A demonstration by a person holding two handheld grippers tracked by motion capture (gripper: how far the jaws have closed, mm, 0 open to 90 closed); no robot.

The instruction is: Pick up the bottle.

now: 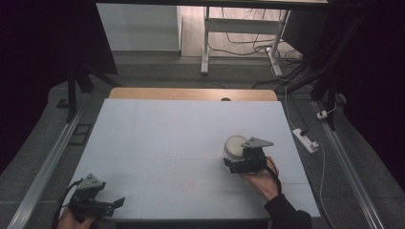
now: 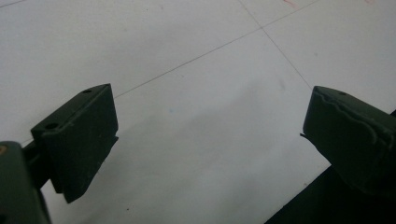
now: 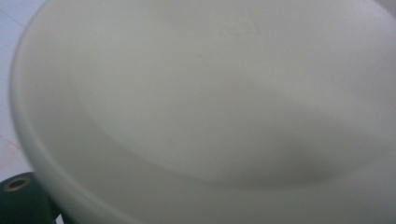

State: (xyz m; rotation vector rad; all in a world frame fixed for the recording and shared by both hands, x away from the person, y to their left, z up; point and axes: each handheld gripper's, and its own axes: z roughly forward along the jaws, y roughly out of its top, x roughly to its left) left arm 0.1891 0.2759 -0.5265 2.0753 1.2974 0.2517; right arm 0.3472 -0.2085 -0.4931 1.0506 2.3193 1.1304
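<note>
The wide pale-blue table carries one thing, a round white plastic bowl that stands right of the middle, nearer to the right edge than to the left. I judge that the step in hand is to take this bowl by its rim. To do it well, one jaw should go inside the wall and one outside, and the squeeze should be gentle, because such a light bowl tips or slides easily.

The right gripper is at the near side of the bowl, and in its own view the smooth wall is very close. Whether its jaws are closed on the rim, I cannot tell.

The left gripper waits at the near left corner, jaws wide apart, holding nothing.
</note>
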